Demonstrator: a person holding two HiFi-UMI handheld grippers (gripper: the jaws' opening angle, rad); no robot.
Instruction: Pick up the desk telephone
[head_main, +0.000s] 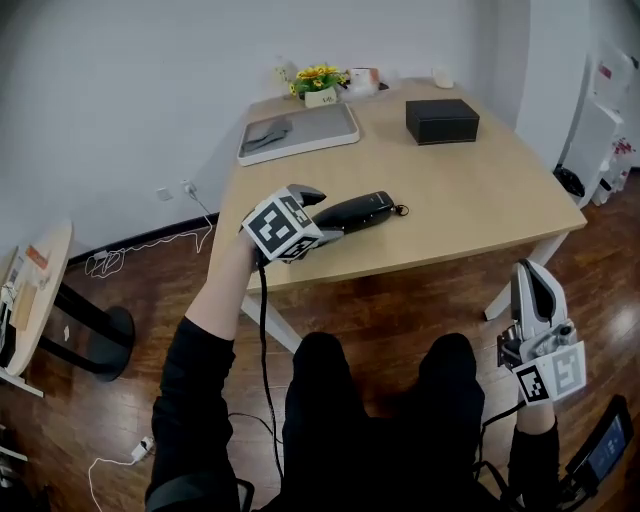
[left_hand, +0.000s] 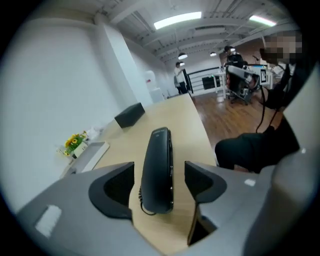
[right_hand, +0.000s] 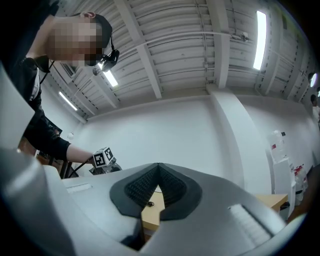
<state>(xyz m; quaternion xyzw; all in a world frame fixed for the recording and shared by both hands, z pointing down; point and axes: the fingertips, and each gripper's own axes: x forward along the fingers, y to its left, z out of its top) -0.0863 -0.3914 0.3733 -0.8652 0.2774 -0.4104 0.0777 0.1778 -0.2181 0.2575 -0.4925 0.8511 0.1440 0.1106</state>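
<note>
The black telephone handset (head_main: 357, 210) lies flat near the front left edge of the wooden table (head_main: 480, 200). My left gripper (head_main: 322, 216) is at the handset's near end, level with the tabletop. In the left gripper view the handset (left_hand: 157, 167) lies lengthwise between the two dark pads (left_hand: 116, 187), with a gap on each side, so the left gripper (left_hand: 159, 184) stands open around it. My right gripper (head_main: 530, 282) hangs low beside the person's right knee, off the table, pointing upward. Its jaws (right_hand: 159, 175) are pressed together with nothing in them.
A black box (head_main: 441, 121) sits at the table's back right. A grey tray (head_main: 300, 132) with a cloth on it lies at the back left, a flower pot (head_main: 318, 80) behind it. A small round side table (head_main: 35, 285) and floor cables are at the left.
</note>
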